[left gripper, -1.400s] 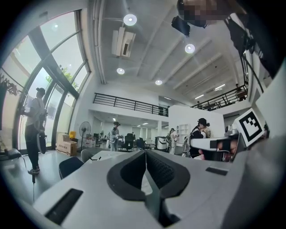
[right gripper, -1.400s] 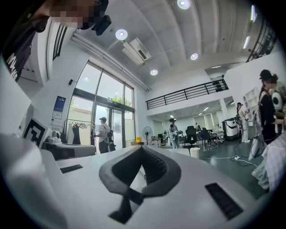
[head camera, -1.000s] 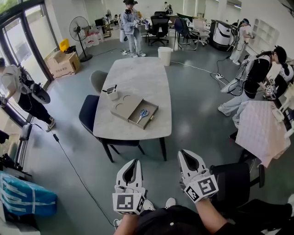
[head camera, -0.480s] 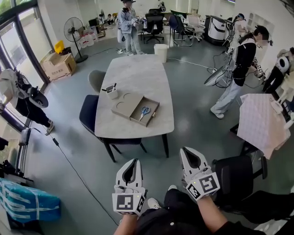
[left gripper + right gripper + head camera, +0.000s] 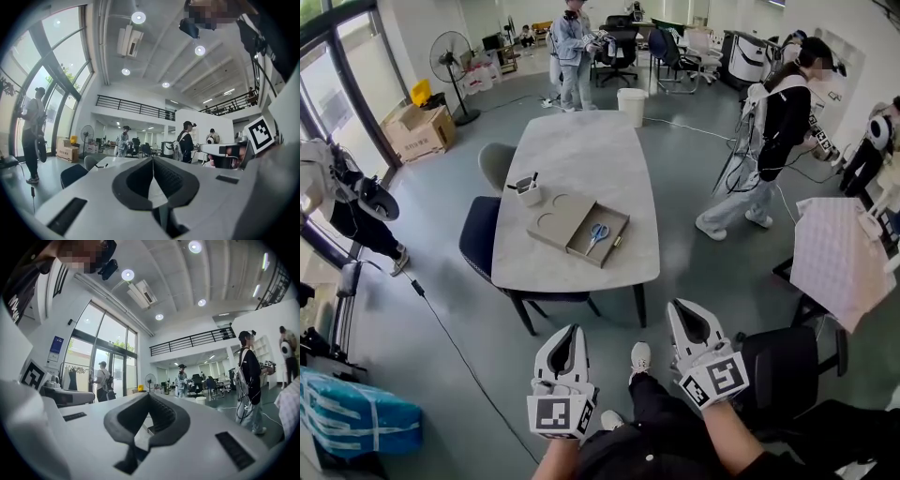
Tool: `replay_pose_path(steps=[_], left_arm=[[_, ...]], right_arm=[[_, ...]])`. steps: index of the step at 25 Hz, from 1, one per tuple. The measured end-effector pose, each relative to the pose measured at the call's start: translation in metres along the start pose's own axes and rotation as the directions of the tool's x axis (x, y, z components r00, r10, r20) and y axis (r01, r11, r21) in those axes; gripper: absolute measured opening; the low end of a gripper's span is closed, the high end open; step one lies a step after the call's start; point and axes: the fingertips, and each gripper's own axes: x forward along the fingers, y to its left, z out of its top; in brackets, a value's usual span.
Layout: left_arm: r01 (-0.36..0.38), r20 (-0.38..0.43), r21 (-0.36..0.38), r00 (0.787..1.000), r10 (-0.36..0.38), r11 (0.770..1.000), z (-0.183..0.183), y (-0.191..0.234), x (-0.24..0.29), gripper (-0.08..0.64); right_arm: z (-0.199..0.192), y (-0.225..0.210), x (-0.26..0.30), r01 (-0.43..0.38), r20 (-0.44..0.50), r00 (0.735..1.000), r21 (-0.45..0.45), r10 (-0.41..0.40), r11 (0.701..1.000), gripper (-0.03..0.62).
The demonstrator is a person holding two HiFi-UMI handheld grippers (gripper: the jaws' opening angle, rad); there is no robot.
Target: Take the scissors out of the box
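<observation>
table point(image 5: 581, 150): pale stone-look, smooth | box point(image 5: 555, 223): matt brown (cardboard-like) | scissors point(image 5: 597, 234): blue plastic handles

Bright open workroom beneath a railed gallery point(image 5: 131, 105), ceiling lights point(image 5: 138, 18) on.
A pale table point(image 5: 581, 155) stands on the grey floor point(image 5: 422, 244), chairs point(image 5: 478, 239) at its left edge. Tall windows point(image 5: 337, 84), a fan point(image 5: 457, 58) and cardboard boxes point(image 5: 422, 131) line the left side.

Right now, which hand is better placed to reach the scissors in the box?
Probably left: the left tool points almost straight at the scissors; the right tool sits past the corner of the table. Both are shut.
</observation>
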Motion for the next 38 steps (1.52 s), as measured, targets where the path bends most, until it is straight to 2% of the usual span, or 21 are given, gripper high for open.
replay_pose_path(steps=[13, 23, 30, 38], left_arm=[[-0.056, -0.046, 0.003, 0.997, 0.056, 0.998, -0.014, 0.042, 0.122, 0.017], [-0.081, -0.046, 0.009, 0.996, 0.082, 0.997, 0.002, 0.051, 0.226, 0.017], [-0.162, -0.047, 0.001, 0.986, 0.162, 0.987, 0.003, 0.071, 0.253, 0.017], [-0.233, -0.078, 0.005, 0.969, 0.233, 0.972, -0.003, 0.089, 0.257, 0.017]], right_arm=[[-0.021, -0.071, 0.118, -0.059, -0.030, 0.998, 0.013, 0.060, 0.998, -0.003], [-0.014, -0.144, 0.198, -0.095, -0.052, 0.994, -0.025, 0.094, 0.995, -0.003], [-0.023, -0.159, 0.237, -0.161, -0.069, 0.985, -0.014, 0.160, 0.987, -0.003], [-0.036, -0.162, 0.266, -0.215, -0.090, 0.972, 0.016, 0.215, 0.977, -0.003]])
